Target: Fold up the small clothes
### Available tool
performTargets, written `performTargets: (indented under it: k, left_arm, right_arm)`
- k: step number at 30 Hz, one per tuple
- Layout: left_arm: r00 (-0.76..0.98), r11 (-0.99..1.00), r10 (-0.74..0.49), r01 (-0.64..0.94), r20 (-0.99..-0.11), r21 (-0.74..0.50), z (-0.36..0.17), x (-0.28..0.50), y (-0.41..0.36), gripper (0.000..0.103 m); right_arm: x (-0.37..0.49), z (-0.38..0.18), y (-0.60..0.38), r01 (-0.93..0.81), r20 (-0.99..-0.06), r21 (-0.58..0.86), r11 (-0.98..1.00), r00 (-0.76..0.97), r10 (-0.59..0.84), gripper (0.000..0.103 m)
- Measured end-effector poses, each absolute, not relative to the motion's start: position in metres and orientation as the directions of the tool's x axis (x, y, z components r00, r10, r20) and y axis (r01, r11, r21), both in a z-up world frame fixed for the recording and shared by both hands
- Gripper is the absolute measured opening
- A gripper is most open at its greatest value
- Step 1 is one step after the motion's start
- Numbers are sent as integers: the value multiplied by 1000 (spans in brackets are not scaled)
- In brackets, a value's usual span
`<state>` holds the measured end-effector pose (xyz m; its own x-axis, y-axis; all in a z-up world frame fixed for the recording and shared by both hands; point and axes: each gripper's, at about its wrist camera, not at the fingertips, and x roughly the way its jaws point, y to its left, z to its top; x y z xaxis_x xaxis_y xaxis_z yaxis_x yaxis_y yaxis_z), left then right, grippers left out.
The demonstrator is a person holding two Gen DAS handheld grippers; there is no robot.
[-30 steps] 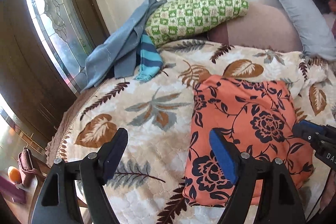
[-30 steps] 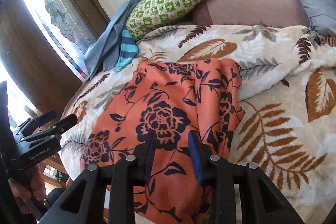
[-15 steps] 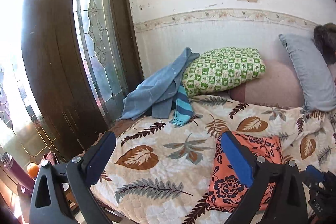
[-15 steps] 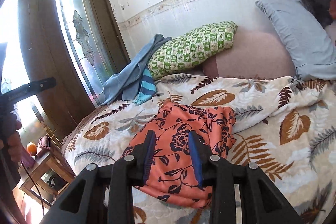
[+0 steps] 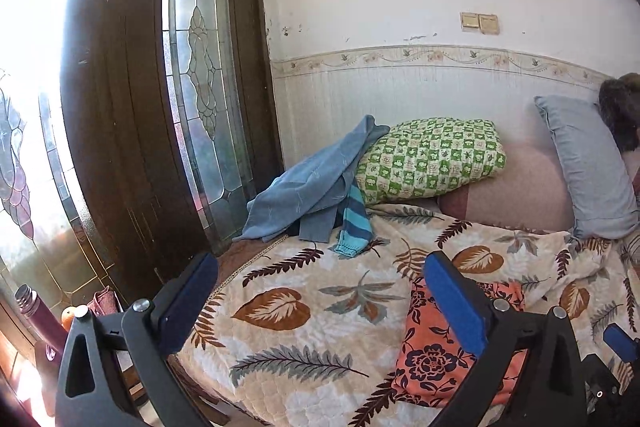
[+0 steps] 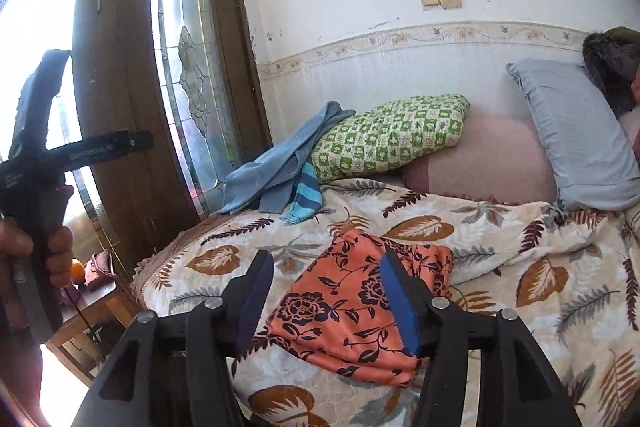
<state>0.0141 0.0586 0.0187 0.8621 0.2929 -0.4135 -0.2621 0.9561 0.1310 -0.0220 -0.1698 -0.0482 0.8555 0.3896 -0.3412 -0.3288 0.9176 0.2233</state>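
Both grippers have lifted away from the folded orange floral cloth [image 6: 360,311], which lies flat on the leaf-patterned blanket [image 6: 520,307]. The left gripper [image 5: 320,303] stands wide and empty; the right gripper [image 6: 326,301] is opening, also empty. This fold seems finished.

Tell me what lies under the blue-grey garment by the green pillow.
A teal striped piece sticks out below the blue-grey garment, which drapes over the green checked pillow's end. A dark patch shows beneath; anything more is covered.
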Motion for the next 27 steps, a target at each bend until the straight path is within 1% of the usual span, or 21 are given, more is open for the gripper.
performTargets:
  k: [5,16,18,21,23,27]
  left_arm:
    - [859,960,281,-259,-428,112,16,12,58,103]
    - [859,971,238,-206,-454,118,1,16,41,103]
    - [852,969,247,-208,-461,135,-4,18,37,103]
    - [848,954,292,-226,-442,196,-8,19,28,103]
    - [850,953,290,-212,-440,218,-10,20,23,103]
    - [851,958,268,-186,-452,218,-12,22,17,103]
  right_arm:
    - [-29,-45,-163,-318,-339,182,931,868,363,60]
    - [-21,-58,-178,-209,-398,168,963,880,261,60]
    - [-19,-60,-179,-190,-409,160,969,880,240,60]
    - [-16,-61,-181,-175,-418,152,973,880,224,60]
    - [-14,-63,-182,-169,-427,149,974,878,218,60]
    - [-10,-65,-181,-160,-441,144,977,873,208,60]
